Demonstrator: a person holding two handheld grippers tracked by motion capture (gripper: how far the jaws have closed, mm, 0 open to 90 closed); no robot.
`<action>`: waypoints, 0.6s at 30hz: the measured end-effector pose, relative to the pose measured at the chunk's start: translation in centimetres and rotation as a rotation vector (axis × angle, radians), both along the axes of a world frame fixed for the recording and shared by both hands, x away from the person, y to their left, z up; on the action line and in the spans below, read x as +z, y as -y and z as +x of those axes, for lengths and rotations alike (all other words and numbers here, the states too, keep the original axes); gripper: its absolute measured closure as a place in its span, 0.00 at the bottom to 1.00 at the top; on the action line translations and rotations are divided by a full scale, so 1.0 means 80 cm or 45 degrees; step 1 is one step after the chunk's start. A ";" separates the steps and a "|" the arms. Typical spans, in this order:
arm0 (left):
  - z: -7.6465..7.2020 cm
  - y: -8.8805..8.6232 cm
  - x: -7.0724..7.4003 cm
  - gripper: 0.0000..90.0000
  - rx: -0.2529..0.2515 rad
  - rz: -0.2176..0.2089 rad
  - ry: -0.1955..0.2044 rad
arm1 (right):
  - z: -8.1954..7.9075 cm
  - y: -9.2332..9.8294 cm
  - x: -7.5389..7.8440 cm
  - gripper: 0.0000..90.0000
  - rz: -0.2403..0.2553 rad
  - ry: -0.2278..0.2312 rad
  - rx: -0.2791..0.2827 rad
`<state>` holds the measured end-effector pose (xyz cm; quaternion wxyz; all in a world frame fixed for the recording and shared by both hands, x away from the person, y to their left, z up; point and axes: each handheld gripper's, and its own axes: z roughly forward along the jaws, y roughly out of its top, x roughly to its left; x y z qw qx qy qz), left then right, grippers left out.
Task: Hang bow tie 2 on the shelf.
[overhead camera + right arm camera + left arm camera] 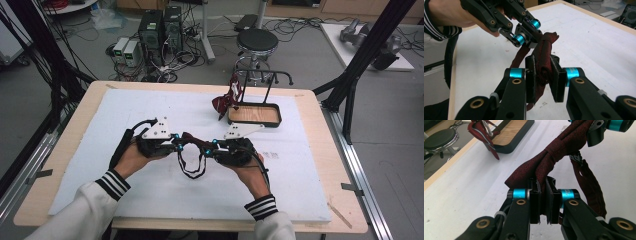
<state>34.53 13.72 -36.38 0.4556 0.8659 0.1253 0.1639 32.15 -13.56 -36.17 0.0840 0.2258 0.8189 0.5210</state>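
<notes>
A dark red bow tie (pixel 192 140) hangs in the air between my two grippers, above the white mat (pixel 125 195). Its black strap loop (pixel 192 170) dangles below. My left gripper (pixel 181 143) is shut on one wing of the bow tie (pixel 554 152), and its pads (pixel 535 200) clamp the cloth flat. My right gripper (pixel 204 148) faces it from the other side, shut on the other wing (pixel 543 57), with bunched cloth between its pads (pixel 557 80). The knot sits between the two sets of fingertips. In the right gripper view, the left gripper (pixel 530 37) is just beyond the knot.
At the back right of the mat stands a wooden tray (pixel 254 115) with a black rim and a black wire frame. A second dark red tie (pixel 227 100) hangs at its left end. Behind the table are a stool (pixel 256 42), computers and cables.
</notes>
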 end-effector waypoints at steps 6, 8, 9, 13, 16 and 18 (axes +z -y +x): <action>0.002 -0.003 0.000 0.65 0.049 -0.026 -0.014 | -0.001 0.001 0.001 0.87 -0.011 0.015 -0.019; 0.003 -0.006 -0.002 0.46 0.065 -0.068 -0.023 | -0.001 0.004 0.001 0.87 0.005 0.028 -0.032; 0.003 -0.008 -0.002 0.40 0.071 -0.092 -0.013 | -0.001 0.006 0.002 0.87 0.012 0.032 -0.037; 0.002 -0.016 -0.003 0.21 0.099 -0.213 -0.001 | -0.001 0.013 0.004 0.87 0.023 0.038 -0.062; -0.001 -0.024 -0.003 0.19 0.101 -0.250 0.009 | -0.001 0.018 0.005 0.87 0.033 0.051 -0.074; -0.004 -0.029 -0.004 0.19 0.106 -0.286 0.017 | -0.001 0.020 0.006 0.87 0.038 0.060 -0.082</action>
